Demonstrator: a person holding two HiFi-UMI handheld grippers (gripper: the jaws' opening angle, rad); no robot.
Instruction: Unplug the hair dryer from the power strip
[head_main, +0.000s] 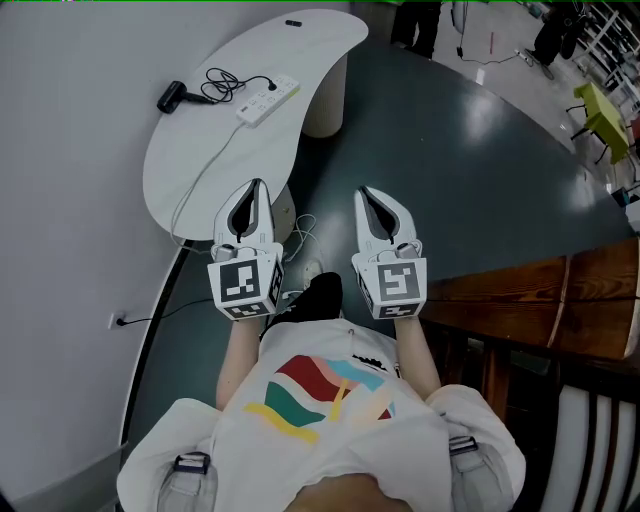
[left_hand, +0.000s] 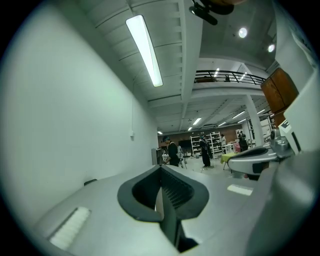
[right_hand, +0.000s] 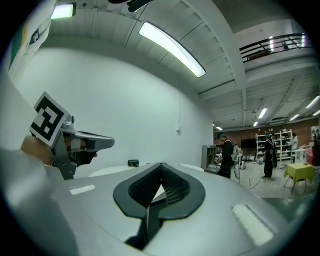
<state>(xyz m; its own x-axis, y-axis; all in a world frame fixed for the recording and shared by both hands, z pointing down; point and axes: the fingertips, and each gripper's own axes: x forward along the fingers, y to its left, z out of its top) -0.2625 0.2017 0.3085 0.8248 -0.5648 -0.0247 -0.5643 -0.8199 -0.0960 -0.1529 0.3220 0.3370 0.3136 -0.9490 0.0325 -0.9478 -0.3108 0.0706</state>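
A black hair dryer (head_main: 172, 97) lies at the left edge of a white curved table (head_main: 190, 170), its black cord (head_main: 228, 82) coiled and plugged into a white power strip (head_main: 268, 101). The strip's white cable (head_main: 208, 165) runs off the table's near edge. My left gripper (head_main: 258, 185) and right gripper (head_main: 362, 192) are held side by side, level, short of the table, both shut and empty. In the left gripper view the jaws (left_hand: 161, 167) are closed; the right gripper view shows its jaws (right_hand: 161, 165) closed too, with the table top (right_hand: 107, 170) just past them.
A small dark object (head_main: 293, 23) lies at the table's far end. A white wall (head_main: 70, 200) borders the left. A wooden railing (head_main: 530, 300) stands at the right. People stand far off in the hall (right_hand: 226, 155). A wall socket (head_main: 118, 321) with a plugged cable sits low left.
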